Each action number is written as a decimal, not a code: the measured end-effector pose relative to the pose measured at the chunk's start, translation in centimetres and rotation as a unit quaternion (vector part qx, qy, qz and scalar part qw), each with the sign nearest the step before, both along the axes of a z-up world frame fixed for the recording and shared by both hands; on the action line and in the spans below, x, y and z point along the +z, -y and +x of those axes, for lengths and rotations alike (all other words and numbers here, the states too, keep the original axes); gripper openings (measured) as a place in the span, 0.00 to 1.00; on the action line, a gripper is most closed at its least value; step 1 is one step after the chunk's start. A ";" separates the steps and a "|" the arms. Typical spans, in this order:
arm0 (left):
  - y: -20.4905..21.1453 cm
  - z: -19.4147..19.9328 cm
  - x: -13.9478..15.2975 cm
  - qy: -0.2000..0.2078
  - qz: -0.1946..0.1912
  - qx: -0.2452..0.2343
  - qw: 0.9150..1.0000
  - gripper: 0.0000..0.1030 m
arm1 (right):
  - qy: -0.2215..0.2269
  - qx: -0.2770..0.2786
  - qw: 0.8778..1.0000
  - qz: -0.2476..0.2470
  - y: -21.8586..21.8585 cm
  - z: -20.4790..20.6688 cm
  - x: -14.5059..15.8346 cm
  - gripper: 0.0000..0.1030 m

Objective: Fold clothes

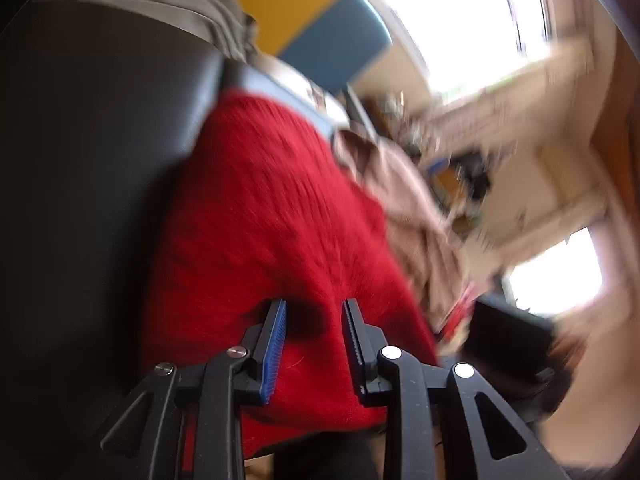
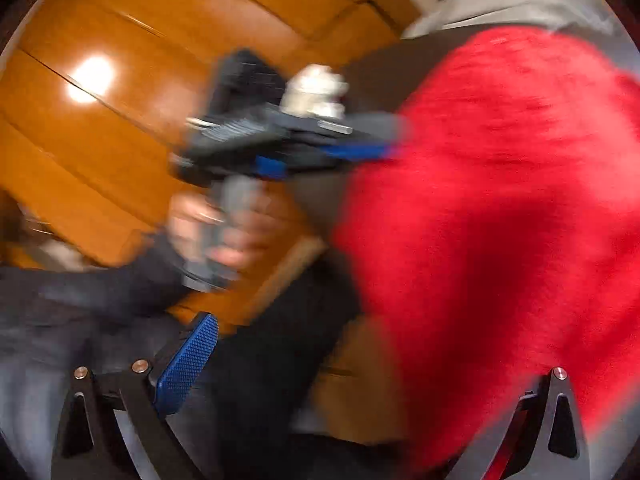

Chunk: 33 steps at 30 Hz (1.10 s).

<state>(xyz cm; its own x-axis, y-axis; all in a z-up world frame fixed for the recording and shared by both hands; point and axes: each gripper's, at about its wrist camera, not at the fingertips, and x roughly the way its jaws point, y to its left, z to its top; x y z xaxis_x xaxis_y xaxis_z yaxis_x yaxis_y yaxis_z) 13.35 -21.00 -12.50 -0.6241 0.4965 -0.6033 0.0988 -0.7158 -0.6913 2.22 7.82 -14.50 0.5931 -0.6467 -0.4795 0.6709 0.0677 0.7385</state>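
Observation:
A red knitted sweater (image 1: 264, 216) lies over a dark surface (image 1: 80, 160). My left gripper (image 1: 314, 308) has its jaws partly closed around a raised fold of the red knit, and the cloth fills the gap between them. In the right wrist view the same sweater (image 2: 500, 220) hangs at the right, and the left gripper (image 2: 384, 150) meets its edge, held by a hand (image 2: 232, 236). My right gripper (image 2: 360, 328) is wide open; its left blue pad (image 2: 188, 360) shows, and the red cloth covers the right finger.
A beige garment (image 1: 416, 216) lies crumpled to the right of the sweater. A grey cloth (image 1: 172, 8) lies at the far end of the dark surface. An orange wooden floor (image 2: 120, 80) is below. Both views are blurred by motion.

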 end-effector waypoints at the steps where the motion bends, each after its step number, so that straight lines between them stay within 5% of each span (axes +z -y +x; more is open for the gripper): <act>1: -0.9 -0.5 -0.4 0.010 -0.020 -0.019 1.000 0.26 | -0.012 -0.011 1.000 0.025 -0.6 0.0 -0.9 1.00; 3: -1.8 -1.1 -1.9 0.023 -0.033 -0.043 0.998 0.24 | -0.031 -0.036 0.997 0.066 -1.9 -0.2 -2.3 0.99; 4: -1.8 -1.1 -2.1 0.017 -0.020 -0.044 0.999 0.24 | -0.029 -0.060 0.996 0.061 -3.0 -0.5 -2.0 0.91; 8: -1.2 -0.9 -2.1 -0.001 0.012 -0.037 0.999 0.24 | -0.022 -0.162 0.986 0.009 -7.0 -2.3 0.7 0.98; 10: -1.3 -0.6 -1.8 -0.014 0.015 -0.036 0.999 0.25 | -0.022 -0.225 0.973 -0.039 -8.9 -3.4 3.1 1.00; 13: -1.0 0.4 -1.3 -0.026 0.018 -0.029 0.999 0.25 | -0.055 -0.307 0.949 -0.050 -9.6 -5.3 5.0 1.00; 15: -0.9 1.2 -0.9 -0.034 0.020 -0.026 0.999 0.26 | -0.076 -0.344 0.935 -0.028 -8.4 -6.7 4.6 1.00; 19: -0.6 2.7 -0.4 -0.048 0.009 -0.027 0.998 0.26 | -0.046 -0.387 0.920 0.051 -5.0 -8.8 1.3 0.98; 24: -0.2 4.3 -0.2 -0.060 0.005 -0.034 0.998 0.26 | -0.044 -0.411 0.907 0.082 -1.9 -8.8 -0.3 0.64; 25: 0.1 4.9 -0.4 -0.065 0.004 -0.036 0.997 0.26 | -0.045 -0.406 0.908 0.098 -1.2 -9.0 -0.6 0.52; 26: 0.3 5.1 -0.2 -0.071 0.004 -0.037 0.997 0.26 | -0.047 -0.400 0.908 0.112 -0.6 -9.3 -0.9 0.30; 29: 0.2 5.7 0.5 -0.088 -0.004 -0.045 0.995 0.27 | -0.108 -0.393 0.905 0.124 0.1 -9.1 1.4 0.20; 31: 0.2 6.1 0.7 -0.093 -0.014 -0.053 0.994 0.29 | -0.152 -0.405 0.898 0.073 -1.0 -8.2 5.7 0.16; 33: -0.1 6.1 0.5 -0.087 -0.029 -0.059 0.994 0.30 | -0.209 -0.429 0.877 0.055 -2.9 -7.4 8.3 0.10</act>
